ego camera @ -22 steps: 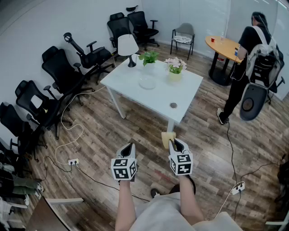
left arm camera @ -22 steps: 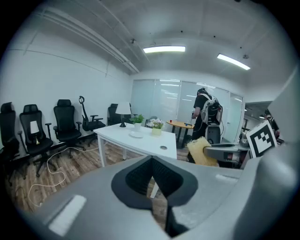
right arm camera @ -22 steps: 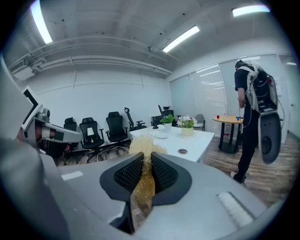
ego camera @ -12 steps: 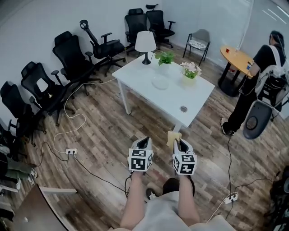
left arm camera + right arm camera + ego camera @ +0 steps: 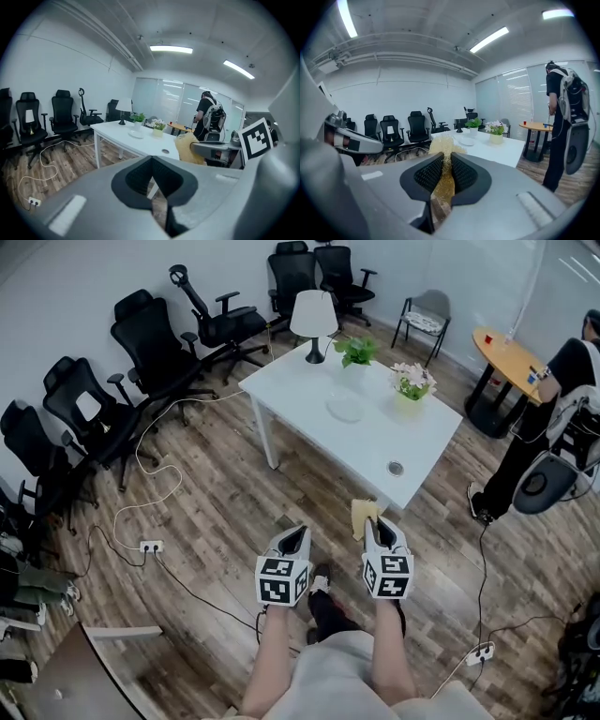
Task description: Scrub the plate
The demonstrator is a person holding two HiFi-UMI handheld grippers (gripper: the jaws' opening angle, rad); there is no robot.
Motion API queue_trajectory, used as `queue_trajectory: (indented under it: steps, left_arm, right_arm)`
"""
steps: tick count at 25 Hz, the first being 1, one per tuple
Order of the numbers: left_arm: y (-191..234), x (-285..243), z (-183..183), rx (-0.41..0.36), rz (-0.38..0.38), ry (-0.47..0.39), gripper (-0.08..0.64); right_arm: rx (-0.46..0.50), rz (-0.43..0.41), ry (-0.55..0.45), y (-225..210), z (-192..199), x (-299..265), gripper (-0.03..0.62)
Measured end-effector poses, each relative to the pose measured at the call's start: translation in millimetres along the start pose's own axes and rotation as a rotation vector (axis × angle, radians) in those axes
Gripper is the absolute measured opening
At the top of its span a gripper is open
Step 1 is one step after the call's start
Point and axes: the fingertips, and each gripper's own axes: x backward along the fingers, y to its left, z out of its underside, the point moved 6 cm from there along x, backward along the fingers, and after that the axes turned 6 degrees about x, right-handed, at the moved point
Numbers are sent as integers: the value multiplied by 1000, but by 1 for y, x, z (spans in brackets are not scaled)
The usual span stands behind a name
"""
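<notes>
Right gripper (image 5: 373, 524) clamped a yellow sponge (image 5: 364, 518)
Left gripper (image 5: 298, 532) was closed, empty — plate (image 5: 345, 409) sat upper centre on white table (image 5: 300, 395)

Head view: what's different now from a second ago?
The person seems to be stepping toward the table, now further right in view. Nothing taken or released: right gripper stays shut on the sponge, left gripper shut and empty, plate untouched.

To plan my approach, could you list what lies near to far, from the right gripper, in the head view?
Right gripper holding yellow mesh sponge → round grey table grommet → clear round plate → white-shaded table lamp.
</notes>
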Motion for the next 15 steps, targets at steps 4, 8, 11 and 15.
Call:
queue_trajectory:
  steps: [4, 8, 11, 15]
  left_arm:
    - [15, -18, -19, -30, 10, 14, 0]
    - [31, -35, -43, -47, -2, 21, 0]
    - [43, -52, -60, -57, -4, 28, 0]
    - [59, -83, -86, -69, -5, 32, 0]
  right_arm:
    - [-32, -13, -10, -7, -17, -33, 67]
    - [-50, -22, -11, -15, -34, -65, 67]
    - [-67, -20, -18, -22, -48, -89, 67]
    - [-87, -16, -30, -36, -67, -125, 69]
